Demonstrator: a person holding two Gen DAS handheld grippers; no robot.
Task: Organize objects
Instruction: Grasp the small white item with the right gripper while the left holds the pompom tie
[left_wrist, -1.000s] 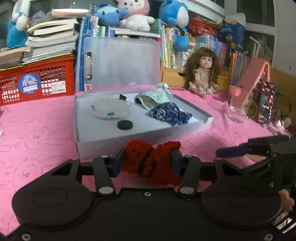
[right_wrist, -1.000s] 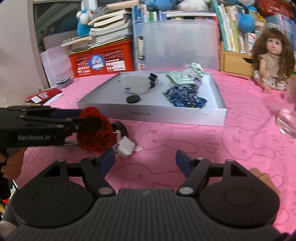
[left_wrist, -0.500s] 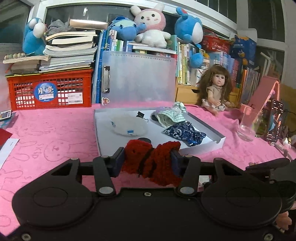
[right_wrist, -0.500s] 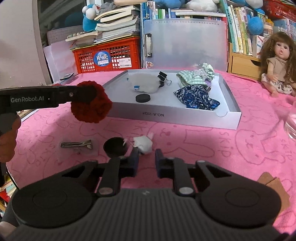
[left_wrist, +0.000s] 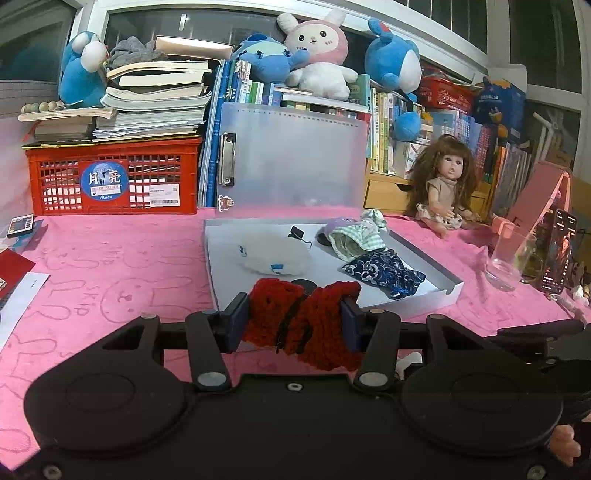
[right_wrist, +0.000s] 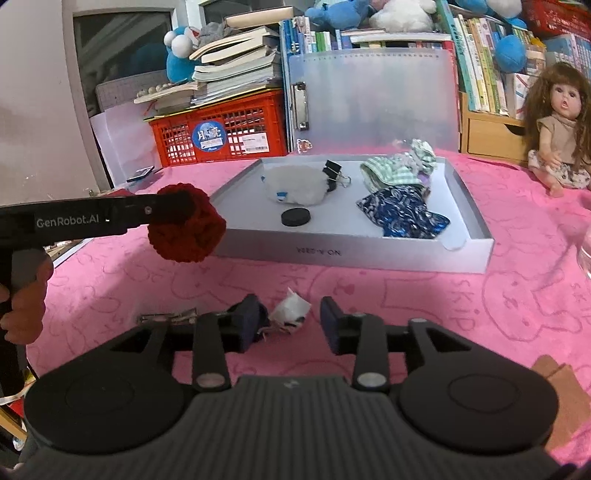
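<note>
My left gripper (left_wrist: 295, 317) is shut on a red knitted piece (left_wrist: 303, 325), which hangs above the pink cloth in front of the grey tray (left_wrist: 424, 254). From the right wrist view that red piece (right_wrist: 188, 236) hovers left of the tray's (right_wrist: 351, 254) front wall. My right gripper (right_wrist: 290, 317) is low over the cloth and its jaws are opening. A crumpled white scrap (right_wrist: 291, 308) lies between them, and the pads do not press on it. In the tray lie a white fluffy pouch (right_wrist: 295, 182), a black disc (right_wrist: 295, 216), a binder clip (right_wrist: 334, 175), a green checked cloth (right_wrist: 395, 170) and a blue patterned pouch (right_wrist: 402, 210).
A metal hair clip (right_wrist: 168, 318) lies on the cloth left of my right gripper. A glass (left_wrist: 509, 258), a phone and a doll (left_wrist: 443, 188) stand at the right. A red crate (left_wrist: 110, 177), a clipboard (left_wrist: 295, 158) and books line the back.
My right gripper closed to almost shut by the white scrap and has parted again around it. My left gripper lifted the red knitted piece a little.
</note>
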